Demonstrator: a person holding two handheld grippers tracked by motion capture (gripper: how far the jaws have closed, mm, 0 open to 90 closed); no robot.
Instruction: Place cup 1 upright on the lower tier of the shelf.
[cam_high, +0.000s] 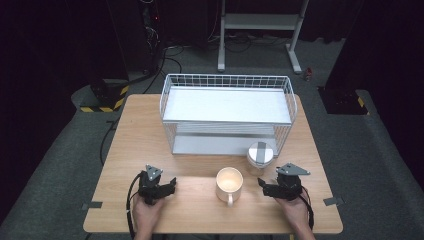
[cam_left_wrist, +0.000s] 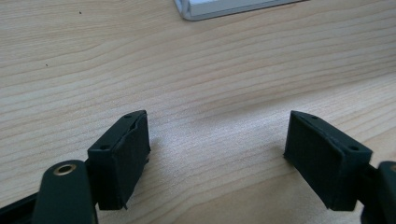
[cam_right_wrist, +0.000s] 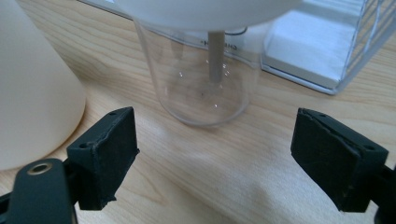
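A cream mug (cam_high: 229, 183) stands near the front middle of the wooden table, handle toward the person. Right of it and a little farther back is a clear glass jar with a white lid (cam_high: 260, 154). My right gripper (cam_high: 263, 186) is open just in front of the jar; the right gripper view has the jar (cam_right_wrist: 201, 74) straight ahead beyond the jaws and the mug (cam_right_wrist: 32, 88) at the left. My left gripper (cam_high: 170, 186) sits open at the front left, its jaws wide over bare wood (cam_left_wrist: 215, 154) with nothing between them.
A white wire basket rack (cam_high: 227, 112) with two white shelves stands across the back half of the table (cam_high: 140, 140); its base corner (cam_left_wrist: 205, 9) lies ahead of the left gripper. Dark floor, cables and a metal stand lie beyond the table.
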